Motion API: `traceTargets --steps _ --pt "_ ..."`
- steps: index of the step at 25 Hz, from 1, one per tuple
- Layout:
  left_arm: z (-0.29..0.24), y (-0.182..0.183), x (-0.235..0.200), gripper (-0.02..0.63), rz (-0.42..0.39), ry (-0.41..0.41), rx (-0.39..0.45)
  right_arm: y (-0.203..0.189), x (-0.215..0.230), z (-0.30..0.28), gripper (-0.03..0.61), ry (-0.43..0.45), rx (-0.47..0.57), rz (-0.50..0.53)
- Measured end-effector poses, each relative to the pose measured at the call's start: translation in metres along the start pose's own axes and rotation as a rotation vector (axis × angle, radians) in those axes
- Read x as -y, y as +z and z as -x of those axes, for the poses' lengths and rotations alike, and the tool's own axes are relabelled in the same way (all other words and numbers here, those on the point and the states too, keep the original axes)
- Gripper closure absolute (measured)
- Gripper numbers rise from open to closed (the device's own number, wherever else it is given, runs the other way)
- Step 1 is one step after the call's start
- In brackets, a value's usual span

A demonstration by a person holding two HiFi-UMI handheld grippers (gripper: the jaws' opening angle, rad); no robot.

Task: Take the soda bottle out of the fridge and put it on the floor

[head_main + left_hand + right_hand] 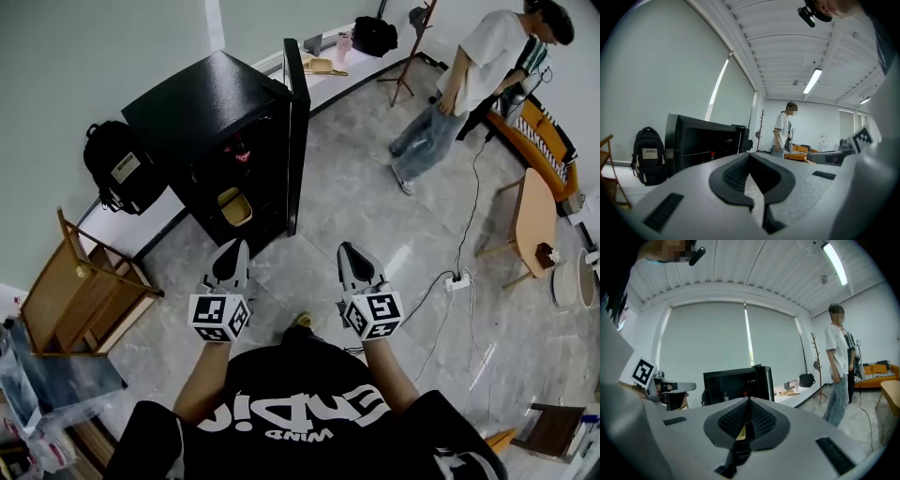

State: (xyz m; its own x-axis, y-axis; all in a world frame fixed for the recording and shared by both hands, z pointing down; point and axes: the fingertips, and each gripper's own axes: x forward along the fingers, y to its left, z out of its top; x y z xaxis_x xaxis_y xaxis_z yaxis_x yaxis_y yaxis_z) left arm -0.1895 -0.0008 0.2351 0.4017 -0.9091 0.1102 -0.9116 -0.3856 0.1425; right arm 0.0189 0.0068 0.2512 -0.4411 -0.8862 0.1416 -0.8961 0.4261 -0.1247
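White print on the black shirt (309,412) includes "WIND".

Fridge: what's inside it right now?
The fridge stands open. A yellow container sits low inside, and a red item on a higher shelf. The fridge's top hides the rest of the shelves.

The fridge (211,112) is showing a smooth, faintly glossy black shell, while the grey stone-look floor (375,253) is gleaming. The left gripper (750,154) is wearing matt, speckled grey plastic with ribbed black pads (733,174).
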Motion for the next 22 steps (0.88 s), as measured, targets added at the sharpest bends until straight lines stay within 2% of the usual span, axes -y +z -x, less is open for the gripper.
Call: traceTargets --steps 6,12,22 --pt "-0.046 0.003 -0.006 0.606 0.004 0.057 0.014 0.006 0.037 -0.041 0.554 0.049 -0.004 0.002" --pt "-0.075 0.008 -0.013 0.606 0.002 0.071 0.012 0.010 0.050 -0.074 0.554 0.084 -0.007 -0.007" --pt "-0.120 0.019 -0.046 0.606 -0.012 0.035 -0.014 0.012 0.054 -0.109 0.554 0.036 -0.031 -0.033"
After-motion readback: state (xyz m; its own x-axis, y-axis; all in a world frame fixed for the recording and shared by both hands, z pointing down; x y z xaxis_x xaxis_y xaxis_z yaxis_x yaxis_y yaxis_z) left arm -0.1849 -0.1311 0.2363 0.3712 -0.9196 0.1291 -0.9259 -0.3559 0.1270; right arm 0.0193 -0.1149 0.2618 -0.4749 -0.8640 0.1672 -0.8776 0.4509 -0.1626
